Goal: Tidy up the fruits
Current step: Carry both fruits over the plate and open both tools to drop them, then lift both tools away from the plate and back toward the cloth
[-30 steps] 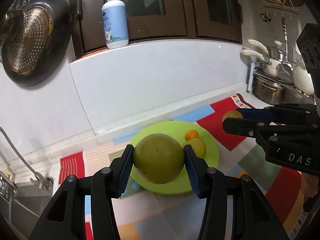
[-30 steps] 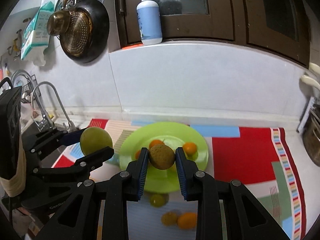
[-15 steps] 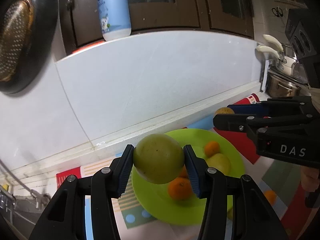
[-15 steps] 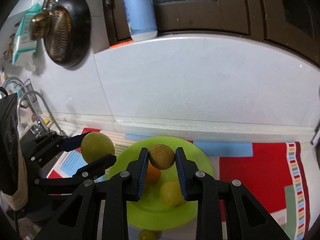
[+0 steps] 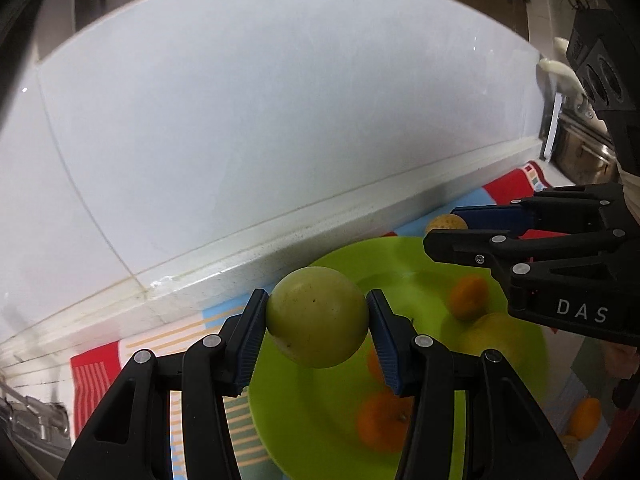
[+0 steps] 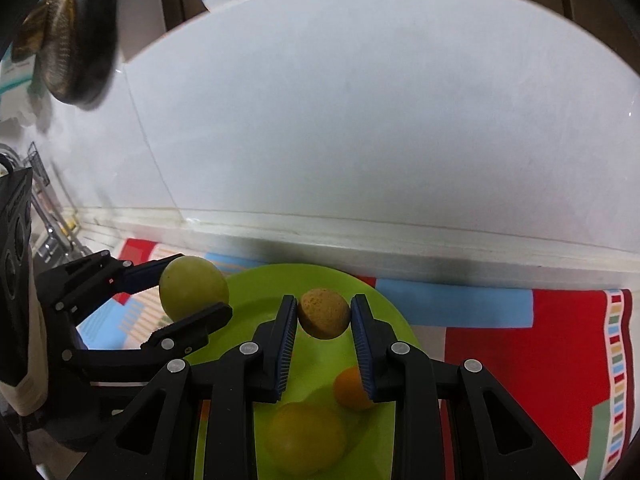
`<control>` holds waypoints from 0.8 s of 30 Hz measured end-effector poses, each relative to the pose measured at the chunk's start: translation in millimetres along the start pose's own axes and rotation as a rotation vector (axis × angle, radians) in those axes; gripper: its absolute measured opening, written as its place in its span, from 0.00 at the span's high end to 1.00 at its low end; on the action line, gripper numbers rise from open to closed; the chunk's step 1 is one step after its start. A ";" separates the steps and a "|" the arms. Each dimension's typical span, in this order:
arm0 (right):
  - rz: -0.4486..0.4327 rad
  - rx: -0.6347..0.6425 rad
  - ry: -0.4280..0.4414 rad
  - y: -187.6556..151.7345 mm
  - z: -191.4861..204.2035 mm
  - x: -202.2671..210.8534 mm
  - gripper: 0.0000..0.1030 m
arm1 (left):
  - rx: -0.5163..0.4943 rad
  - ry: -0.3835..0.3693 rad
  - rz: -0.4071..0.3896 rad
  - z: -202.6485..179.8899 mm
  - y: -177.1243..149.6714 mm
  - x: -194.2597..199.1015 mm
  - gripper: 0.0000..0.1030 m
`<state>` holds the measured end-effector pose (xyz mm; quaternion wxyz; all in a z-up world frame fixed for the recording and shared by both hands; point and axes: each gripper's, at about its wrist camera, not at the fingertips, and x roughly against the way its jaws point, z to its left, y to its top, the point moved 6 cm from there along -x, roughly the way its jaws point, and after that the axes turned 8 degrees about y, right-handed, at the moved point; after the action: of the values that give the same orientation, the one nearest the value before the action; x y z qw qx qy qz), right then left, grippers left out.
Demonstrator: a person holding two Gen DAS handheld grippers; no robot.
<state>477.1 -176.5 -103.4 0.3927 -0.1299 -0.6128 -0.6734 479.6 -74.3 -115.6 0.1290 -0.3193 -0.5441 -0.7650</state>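
A plate [image 6: 394, 316] is set on a patterned mat [image 6: 520, 344] on the worktop, close before the tiled wall [image 6: 360, 120]. Several small fruits [image 5: 466, 296] are held in the plate. Above it, a large round fruit [image 5: 317, 316] is carried at the left and a smaller fruit [image 6: 324, 313] at the right.

A white counter [image 6: 400, 256] carries a multicoloured mat [image 6: 520, 344], with a green plate [image 5: 320, 420] on the mat.
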 end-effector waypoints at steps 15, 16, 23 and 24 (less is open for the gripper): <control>0.006 -0.031 -0.020 -1.9 -9.1 -9.9 0.64 | -0.009 0.055 -0.031 0.3 9.9 -2.6 0.35; -0.001 -0.033 -0.027 -1.8 -9.2 -6.2 0.64 | -0.004 0.067 -0.035 2.2 10.6 2.3 0.35; -0.068 -0.016 -0.098 -2.0 -0.9 33.4 0.53 | 0.047 0.080 -0.063 13.6 11.9 38.9 0.31; -0.076 -0.010 -0.102 -2.6 2.4 40.1 0.53 | 0.052 0.078 -0.067 14.2 12.1 43.1 0.30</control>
<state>448.2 -189.3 -78.4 0.3345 -0.1425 -0.6332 -0.6833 458.2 -59.4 -76.5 0.1327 -0.2672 -0.5689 -0.7664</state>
